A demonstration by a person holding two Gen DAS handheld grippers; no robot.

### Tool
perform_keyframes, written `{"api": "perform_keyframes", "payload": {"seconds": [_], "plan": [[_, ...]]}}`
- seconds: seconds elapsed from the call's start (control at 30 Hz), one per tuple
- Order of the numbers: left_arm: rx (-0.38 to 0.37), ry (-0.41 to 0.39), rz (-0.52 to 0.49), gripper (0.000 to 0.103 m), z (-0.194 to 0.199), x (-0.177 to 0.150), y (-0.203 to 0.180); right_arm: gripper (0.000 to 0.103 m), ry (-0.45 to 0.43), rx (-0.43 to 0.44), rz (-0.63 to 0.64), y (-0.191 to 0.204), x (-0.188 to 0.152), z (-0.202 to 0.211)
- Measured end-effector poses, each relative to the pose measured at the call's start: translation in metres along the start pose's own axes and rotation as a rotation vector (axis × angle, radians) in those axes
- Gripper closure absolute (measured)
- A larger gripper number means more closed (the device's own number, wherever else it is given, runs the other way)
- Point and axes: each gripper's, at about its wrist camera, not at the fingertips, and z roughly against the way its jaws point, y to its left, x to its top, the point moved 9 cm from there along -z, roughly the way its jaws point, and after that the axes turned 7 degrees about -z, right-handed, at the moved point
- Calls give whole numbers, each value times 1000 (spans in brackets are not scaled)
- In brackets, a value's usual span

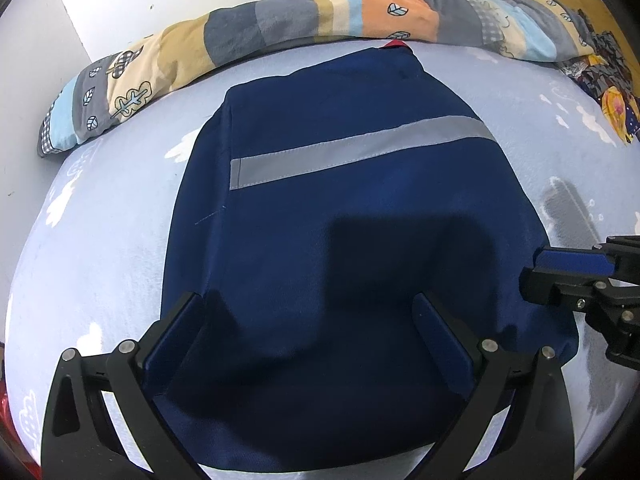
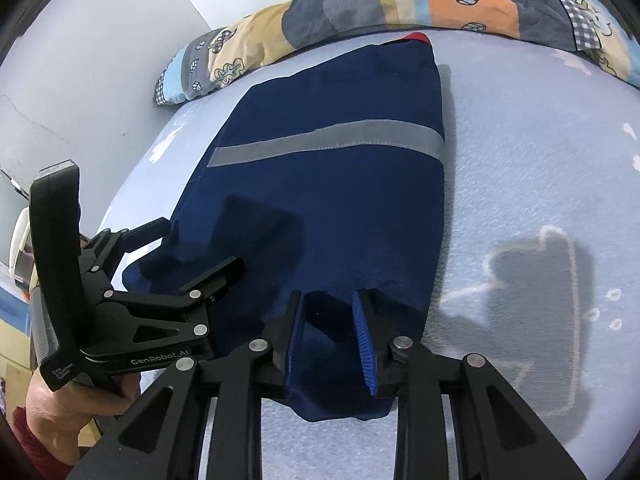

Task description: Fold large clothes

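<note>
A: Any writing?
B: "GenRobot.AI" on the left claw (image 2: 208, 248), spread wide over the one navy garment (image 1: 352, 216), on the bed (image 1: 100, 264) at 6 o'clock.
A: Right claw (image 2: 328, 332)?
B: Narrow, straddling the hem; pads clear.

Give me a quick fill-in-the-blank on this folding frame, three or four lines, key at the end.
1. The folded navy garment carries one reflective stripe coloured ____.
2. The garment lies on a light ____ bedsheet printed with white shapes.
3. Along the far side of the bed lies a rolled patchwork ____.
4. The left gripper has its fingers spread ____, with cloth below them.

Missing words: grey; blue; blanket; wide
</note>
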Motion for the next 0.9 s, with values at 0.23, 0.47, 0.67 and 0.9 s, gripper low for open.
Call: {"api": "perform_keyframes", "payload": {"seconds": [0.23, 0.47, 0.67, 0.9], "plan": [[-1, 1, 2, 0, 0, 0, 0, 75, 13, 11, -5, -1, -1, 1], [-64, 0, 40, 0, 4, 4, 9, 69, 21, 41, -16, -1, 2, 5], [-242, 23, 478, 0, 6, -11, 99, 30, -112, 95, -126, -25, 35, 36], [-685, 126, 870, 0, -45, -57, 118, 30, -28, 104, -255, -55, 31, 9]]}}
